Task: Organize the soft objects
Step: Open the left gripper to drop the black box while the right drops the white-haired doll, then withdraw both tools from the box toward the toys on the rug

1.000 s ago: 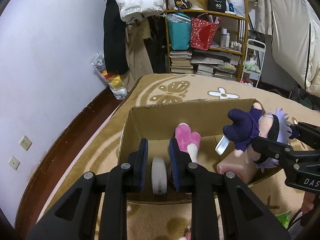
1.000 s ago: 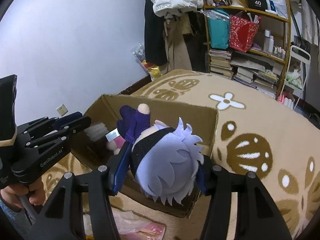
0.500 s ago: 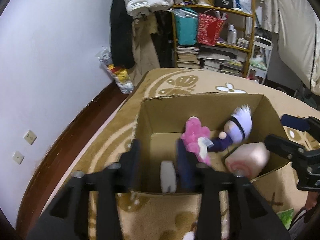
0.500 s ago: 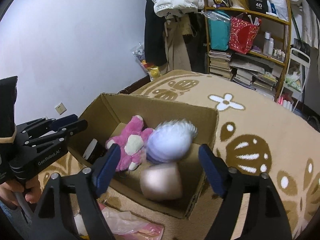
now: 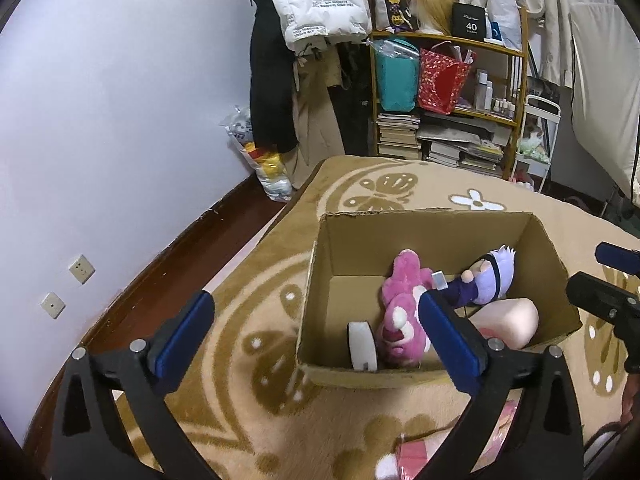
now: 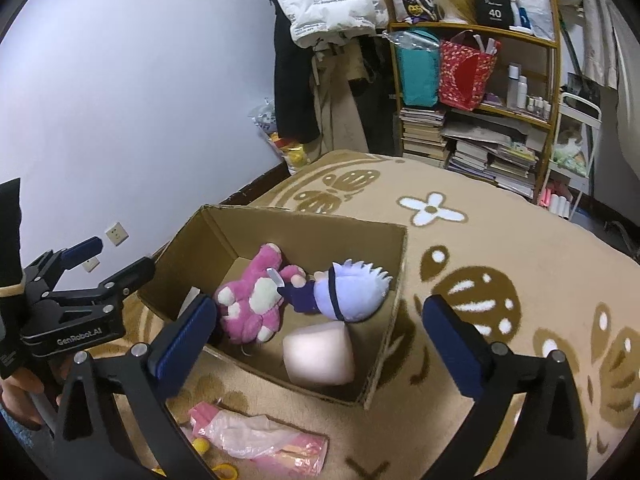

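Cardboard box sat open-topped on patterned rug. Inside box: pale pink cushion at near right corner; pink plush at middle; purple-haired doll just beside plush, toward right wall; white roll upright against near wall. Left gripper hovered over box's near left corner, jaws just opened wide, nothing between. Right gripper hovered over box's near edge, jaws likewise just spread wide, empty.

A wooden shelf against the far wall holds a teal bag, a red bag and stacked books; a white puffer jacket hangs beside it.
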Demonstrator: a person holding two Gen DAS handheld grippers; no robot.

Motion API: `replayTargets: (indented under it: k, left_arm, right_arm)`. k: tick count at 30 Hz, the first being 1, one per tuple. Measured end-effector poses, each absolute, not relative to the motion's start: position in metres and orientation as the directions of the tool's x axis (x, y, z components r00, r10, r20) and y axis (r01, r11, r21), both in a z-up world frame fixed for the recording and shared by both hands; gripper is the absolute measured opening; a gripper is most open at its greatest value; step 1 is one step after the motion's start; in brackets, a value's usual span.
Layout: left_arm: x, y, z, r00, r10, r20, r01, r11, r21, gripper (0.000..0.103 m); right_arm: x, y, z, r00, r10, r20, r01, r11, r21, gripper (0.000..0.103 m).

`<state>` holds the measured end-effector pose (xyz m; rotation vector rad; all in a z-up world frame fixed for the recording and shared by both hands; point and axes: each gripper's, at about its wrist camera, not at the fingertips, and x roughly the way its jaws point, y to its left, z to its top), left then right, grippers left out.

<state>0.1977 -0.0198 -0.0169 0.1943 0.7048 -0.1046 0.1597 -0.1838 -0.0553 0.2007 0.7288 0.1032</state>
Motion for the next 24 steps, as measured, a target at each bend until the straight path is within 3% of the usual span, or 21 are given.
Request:
replayTargets:
  k: [24]
  left_arm:
    - [0.111,-0.016,0.001,0.717,-0.057,-0.695,0.203,0.971,0.13,0.102]
  right_arm:
    - [0.068,-0.193,-0.031,0.745,0.171,-0.645,0.058,0.946,0.318,0.103]
